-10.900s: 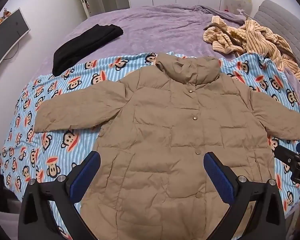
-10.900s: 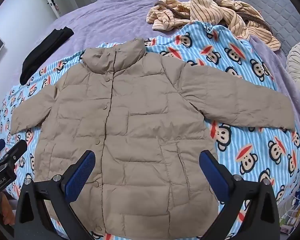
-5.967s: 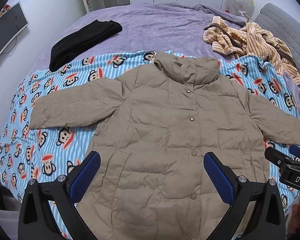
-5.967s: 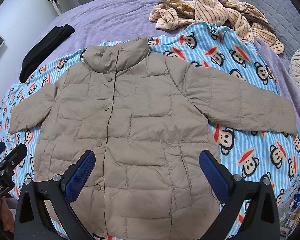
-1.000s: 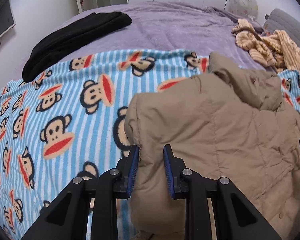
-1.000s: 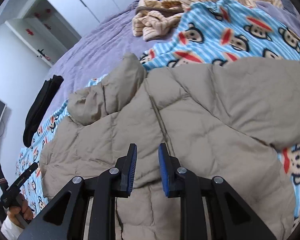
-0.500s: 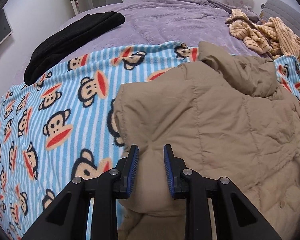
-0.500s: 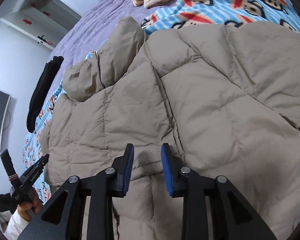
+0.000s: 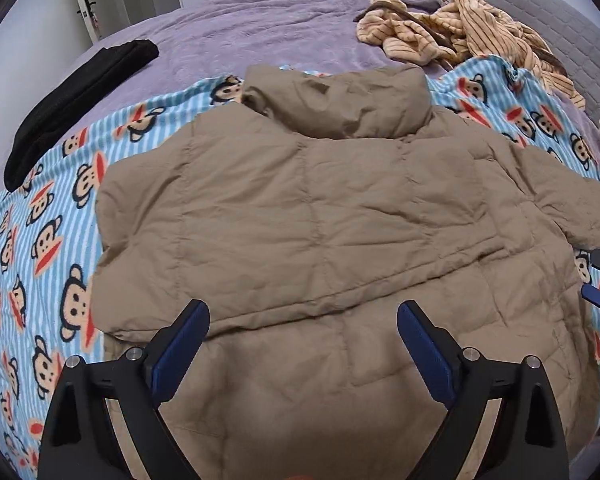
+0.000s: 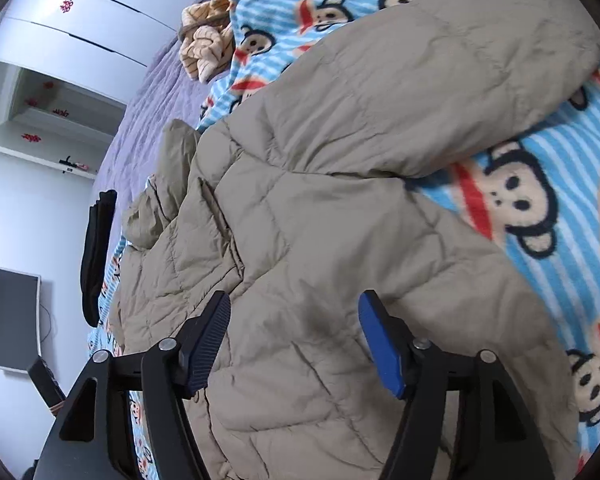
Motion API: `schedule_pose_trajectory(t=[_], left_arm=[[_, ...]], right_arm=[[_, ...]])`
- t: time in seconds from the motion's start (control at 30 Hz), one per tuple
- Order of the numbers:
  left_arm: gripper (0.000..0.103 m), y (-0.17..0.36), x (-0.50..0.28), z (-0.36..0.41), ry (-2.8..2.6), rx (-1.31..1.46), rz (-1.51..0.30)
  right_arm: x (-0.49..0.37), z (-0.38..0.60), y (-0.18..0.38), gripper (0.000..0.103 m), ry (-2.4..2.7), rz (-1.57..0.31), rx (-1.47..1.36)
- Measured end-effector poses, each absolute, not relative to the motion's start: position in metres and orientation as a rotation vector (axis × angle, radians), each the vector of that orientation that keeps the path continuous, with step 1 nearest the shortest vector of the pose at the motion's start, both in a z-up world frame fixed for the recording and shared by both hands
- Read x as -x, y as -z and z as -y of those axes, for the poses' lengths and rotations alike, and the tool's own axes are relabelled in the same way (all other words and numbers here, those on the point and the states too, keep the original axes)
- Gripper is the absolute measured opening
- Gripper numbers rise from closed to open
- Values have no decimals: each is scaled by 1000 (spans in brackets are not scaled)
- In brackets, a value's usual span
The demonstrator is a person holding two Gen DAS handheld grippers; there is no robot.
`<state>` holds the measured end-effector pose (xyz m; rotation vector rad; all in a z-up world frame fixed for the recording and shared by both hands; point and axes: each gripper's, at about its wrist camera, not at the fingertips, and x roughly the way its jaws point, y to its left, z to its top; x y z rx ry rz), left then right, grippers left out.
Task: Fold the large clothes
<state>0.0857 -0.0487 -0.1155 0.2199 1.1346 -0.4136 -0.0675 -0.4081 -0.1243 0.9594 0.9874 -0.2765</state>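
A tan puffer jacket (image 9: 320,208) lies on the blue striped monkey blanket (image 9: 40,240) on the bed, collar (image 9: 340,104) at the far side. Its left sleeve and side are folded over the chest, with the folded edge running across in front of my left gripper (image 9: 302,308). That gripper's jaws are opening wide above the jacket, with nothing between the pads. In the right wrist view the other sleeve (image 10: 440,80) lies spread out on the blanket (image 10: 560,240). My right gripper (image 10: 294,306) hovers over the jacket body (image 10: 300,380), its jaws opening and empty.
A black folded garment (image 9: 80,92) lies on the purple bedspread (image 9: 260,32) at the far left. A heap of beige striped clothes (image 9: 460,40) sits at the far right by the grey headboard (image 9: 540,12). A monitor (image 10: 16,320) hangs on the left wall.
Both grippers were shut on jacket fabric and have let go. Both have moved back over the jacket body, and the folded sleeve now rests across the chest. The right wrist view has rolled.
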Motion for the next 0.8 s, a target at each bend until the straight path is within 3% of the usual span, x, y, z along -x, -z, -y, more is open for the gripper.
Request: schedule_pose_trajectory(t=[0.43, 0.5, 0.8], left_arm=[[96, 118, -52, 141, 442, -282, -1166], [96, 119, -50, 150, 441, -281, -1172], [96, 124, -52, 175, 420, -245, -1215]], right_arm=[[136, 516, 112, 87, 429, -877, -1001], [141, 536, 112, 103, 453, -856, -1017], [142, 618, 124, 103, 501, -768, -1167]])
